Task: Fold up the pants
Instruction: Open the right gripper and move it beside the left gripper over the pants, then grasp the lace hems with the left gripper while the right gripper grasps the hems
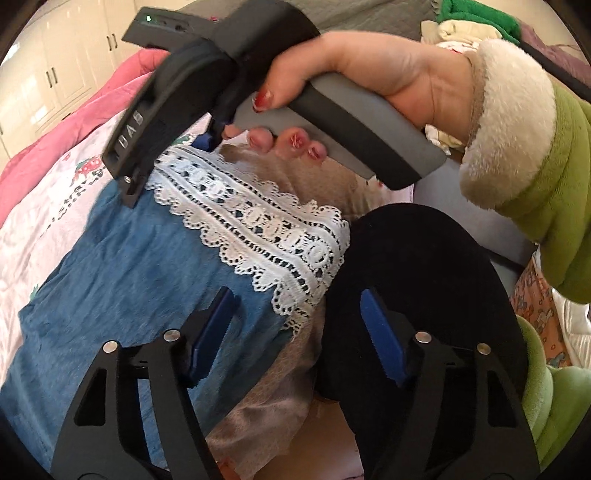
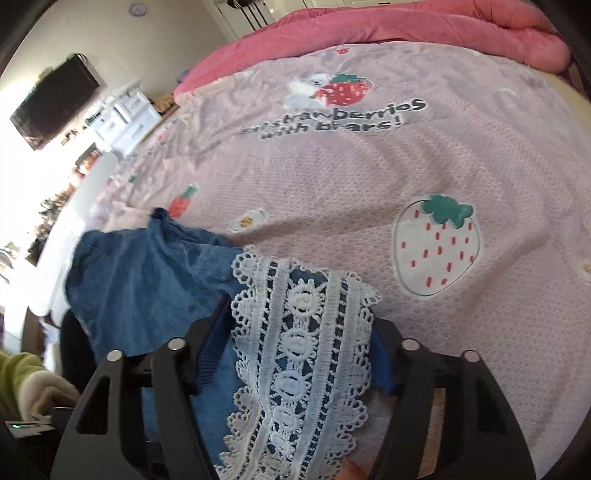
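The blue denim pants (image 1: 122, 266) with a white lace hem (image 1: 266, 225) lie on a pink strawberry-print bedspread (image 1: 44, 199). My left gripper (image 1: 295, 325) is open, its blue pads wide apart over the lace corner and a black cloth (image 1: 424, 258). My right gripper (image 1: 207, 138), held in a hand with red nails, sits at the far end of the lace. In the right wrist view the lace hem (image 2: 303, 354) lies between the right gripper's (image 2: 295, 354) spread fingers, over the denim (image 2: 147, 280).
A pink quilt (image 2: 424, 29) is bunched at the far bed edge. A pile of clothes (image 1: 476, 22) lies at the back right. A beige cloth (image 1: 280, 398) lies under the pants. Cabinets (image 1: 55, 66) and a wall TV (image 2: 55, 99) stand beyond the bed.
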{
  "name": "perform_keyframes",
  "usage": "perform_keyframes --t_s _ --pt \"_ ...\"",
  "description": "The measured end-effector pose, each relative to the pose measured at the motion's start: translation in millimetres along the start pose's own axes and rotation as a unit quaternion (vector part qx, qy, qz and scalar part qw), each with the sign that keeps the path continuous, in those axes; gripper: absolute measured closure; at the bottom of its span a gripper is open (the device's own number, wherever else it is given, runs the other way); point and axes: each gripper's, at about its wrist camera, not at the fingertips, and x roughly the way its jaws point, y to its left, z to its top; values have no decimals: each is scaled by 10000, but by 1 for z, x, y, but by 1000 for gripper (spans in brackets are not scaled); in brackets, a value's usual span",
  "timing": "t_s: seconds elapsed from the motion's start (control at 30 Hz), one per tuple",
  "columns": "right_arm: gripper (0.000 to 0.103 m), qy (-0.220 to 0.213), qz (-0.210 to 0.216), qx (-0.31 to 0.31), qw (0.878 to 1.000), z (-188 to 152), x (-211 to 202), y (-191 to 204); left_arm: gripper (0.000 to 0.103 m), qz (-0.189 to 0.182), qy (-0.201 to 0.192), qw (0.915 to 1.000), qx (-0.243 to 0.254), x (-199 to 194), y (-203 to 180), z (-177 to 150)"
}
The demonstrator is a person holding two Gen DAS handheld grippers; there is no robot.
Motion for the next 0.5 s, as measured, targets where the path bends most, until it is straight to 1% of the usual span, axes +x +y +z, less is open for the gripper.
perform_keyframes --t_s 0.07,0.13,0.3,0.4,0.5 --pt "47 -20 140 -8 9999 -1 -3 1 42 -13 35 10000 35 4 -1 0" --pt "50 -12 159 -31 9999 -2 -3 1 46 -13 42 10000 77 8 -2 0" --pt "55 -15 181 12 9998 0 -2 5 52 -22 21 9999 153 15 -9 2" --pt "55 3 130 1 9999 1 -1 8 53 77 17 9997 211 23 -13 3" --pt "55 13 127 40 9999 2 -1 8 58 293 1 9990 328 29 -20 1"
